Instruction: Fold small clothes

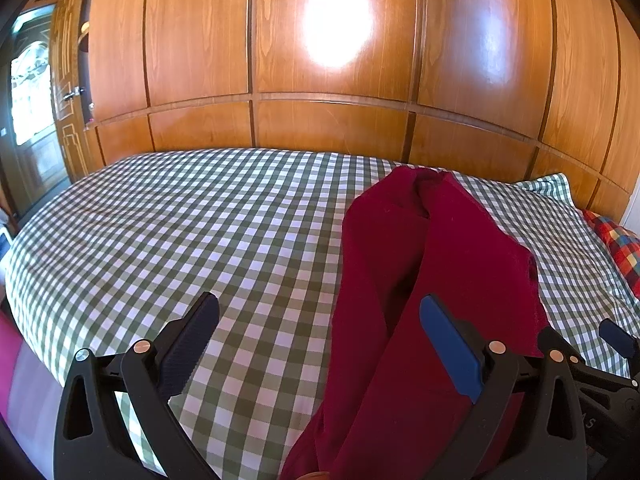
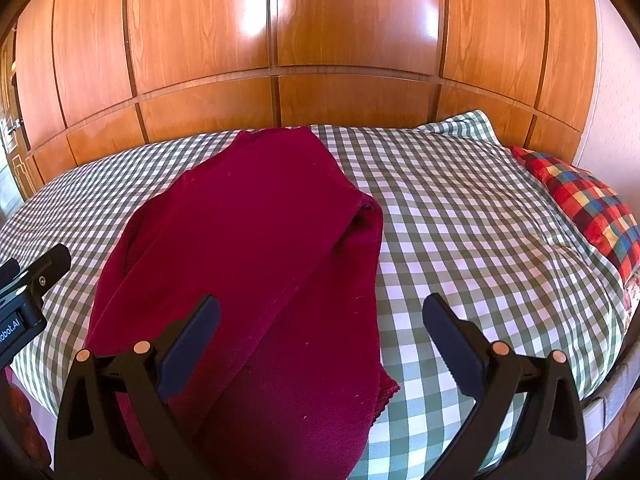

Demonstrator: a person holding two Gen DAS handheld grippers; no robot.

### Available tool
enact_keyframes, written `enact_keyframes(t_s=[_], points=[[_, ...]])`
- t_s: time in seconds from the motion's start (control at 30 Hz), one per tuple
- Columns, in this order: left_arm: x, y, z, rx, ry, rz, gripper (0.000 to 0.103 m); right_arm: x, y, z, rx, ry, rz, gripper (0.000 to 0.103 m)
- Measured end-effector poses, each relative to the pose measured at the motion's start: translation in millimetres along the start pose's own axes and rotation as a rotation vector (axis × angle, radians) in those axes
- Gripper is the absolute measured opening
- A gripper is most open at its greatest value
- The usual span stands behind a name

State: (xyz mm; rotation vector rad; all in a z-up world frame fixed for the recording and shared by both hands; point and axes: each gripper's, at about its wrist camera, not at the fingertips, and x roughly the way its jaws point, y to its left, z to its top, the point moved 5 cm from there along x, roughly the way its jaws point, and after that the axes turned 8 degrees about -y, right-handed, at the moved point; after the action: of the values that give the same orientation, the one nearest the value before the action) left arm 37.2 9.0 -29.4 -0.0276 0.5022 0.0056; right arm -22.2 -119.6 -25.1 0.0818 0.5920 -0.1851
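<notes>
A dark red garment [image 1: 404,280] lies lengthwise on the bed, folded over itself along its length; it also shows in the right wrist view [image 2: 256,248]. My left gripper [image 1: 320,320] is open above the near edge of the bed, its right finger over the garment's near end, its left finger over bare sheet. My right gripper [image 2: 320,320] is open above the garment's near right corner, holding nothing. The right gripper's body shows at the far right of the left wrist view [image 1: 616,340]; the left gripper's body shows at the left edge of the right wrist view [image 2: 32,280].
The bed has a green-and-white checked sheet [image 1: 160,232]. A red, blue and yellow checked pillow [image 2: 584,200] lies at the right end. A wooden panelled wardrobe [image 1: 320,80] stands right behind the bed. A doorway [image 1: 32,112] is far left.
</notes>
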Motion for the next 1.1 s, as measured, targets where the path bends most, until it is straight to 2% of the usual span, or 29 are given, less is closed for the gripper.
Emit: enact_keyframes(t_s=[0.47, 1.1], points=[[1.5, 6.5, -5.2, -0.012, 0.01, 0.011, 0.099, -11.8, 5.3, 5.4, -0.04, -0.058, 0.003, 0.101], [1.7, 6.7, -7.7, -0.012, 0.014, 0.014, 0.099, -13.6, 8.3, 4.3, -0.059, -0.069, 0.011, 0.101]])
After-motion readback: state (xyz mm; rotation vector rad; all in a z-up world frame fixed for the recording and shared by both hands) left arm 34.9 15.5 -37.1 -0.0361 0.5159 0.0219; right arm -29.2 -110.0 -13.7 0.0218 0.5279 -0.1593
